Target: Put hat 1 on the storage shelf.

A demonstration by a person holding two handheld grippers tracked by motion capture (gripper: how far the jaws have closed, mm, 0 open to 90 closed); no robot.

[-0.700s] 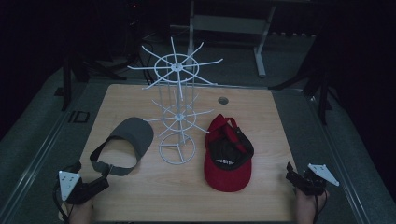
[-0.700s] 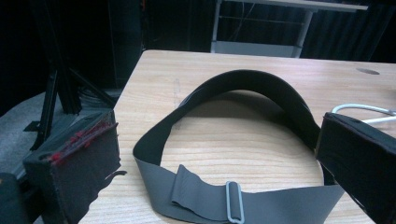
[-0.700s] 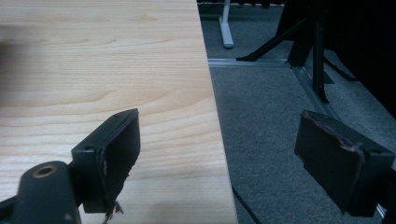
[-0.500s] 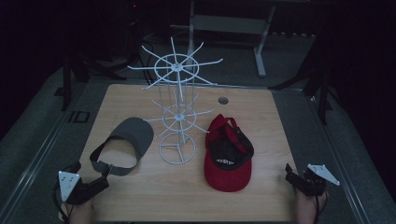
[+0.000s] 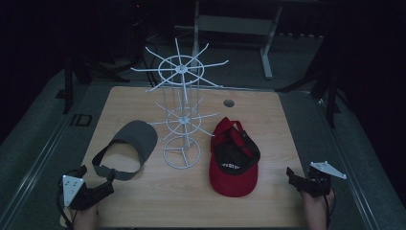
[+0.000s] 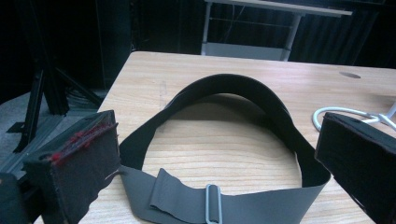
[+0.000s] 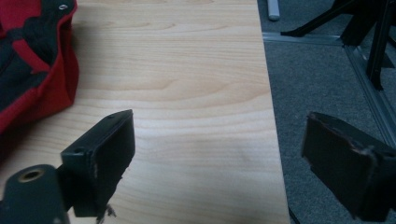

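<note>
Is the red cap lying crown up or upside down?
Upside down. The red cap rests on the table with its black lining and strap facing up.

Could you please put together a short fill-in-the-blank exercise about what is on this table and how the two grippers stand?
1. The cap to the right of the white wire rack is ____ in colour.
2. The grey visor lies nearest the ____ gripper.
3. The fingers of the right gripper are ____.

Missing words: red; left; open
</note>
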